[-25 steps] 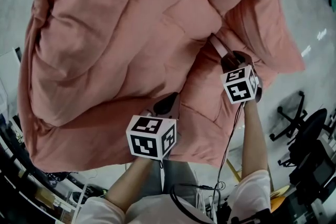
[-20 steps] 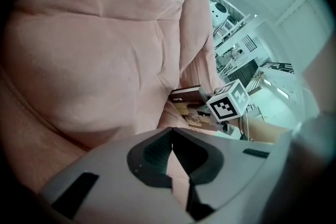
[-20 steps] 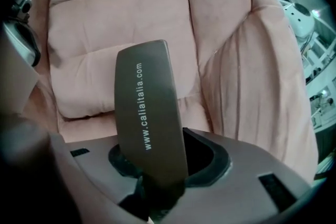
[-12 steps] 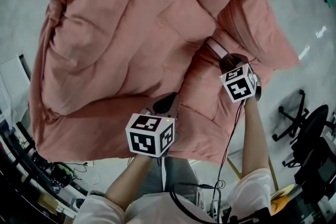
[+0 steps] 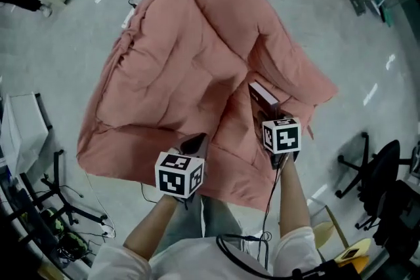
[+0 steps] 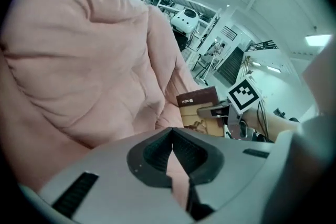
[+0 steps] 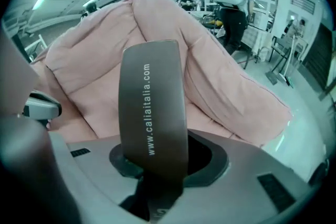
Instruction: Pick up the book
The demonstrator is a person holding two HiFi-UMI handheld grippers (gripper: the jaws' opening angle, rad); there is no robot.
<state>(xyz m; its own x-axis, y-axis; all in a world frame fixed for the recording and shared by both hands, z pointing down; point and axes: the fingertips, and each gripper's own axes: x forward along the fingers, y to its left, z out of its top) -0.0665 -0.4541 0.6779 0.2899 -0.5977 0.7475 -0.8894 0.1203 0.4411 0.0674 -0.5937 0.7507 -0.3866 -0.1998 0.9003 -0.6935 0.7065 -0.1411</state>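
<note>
Book (image 7: 152,113), slim and stiff-looking, stands pinched at its lower end in the right claw (image 7: 157,165), held above the pink quilt (image 5: 177,62). It likely handles light but smooth-covered, so a firm grip across the covers suits. The left claw (image 6: 171,136) is pressed together. No containers show.

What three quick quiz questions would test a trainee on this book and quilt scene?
1. True or false: the right gripper is clamped on the book.
2. The quilt is: A blue, B pink, C green?
3. Fill in: the head view shows the left gripper to the book's lower ___.
Key: 1 true; 2 B; 3 left.
</note>
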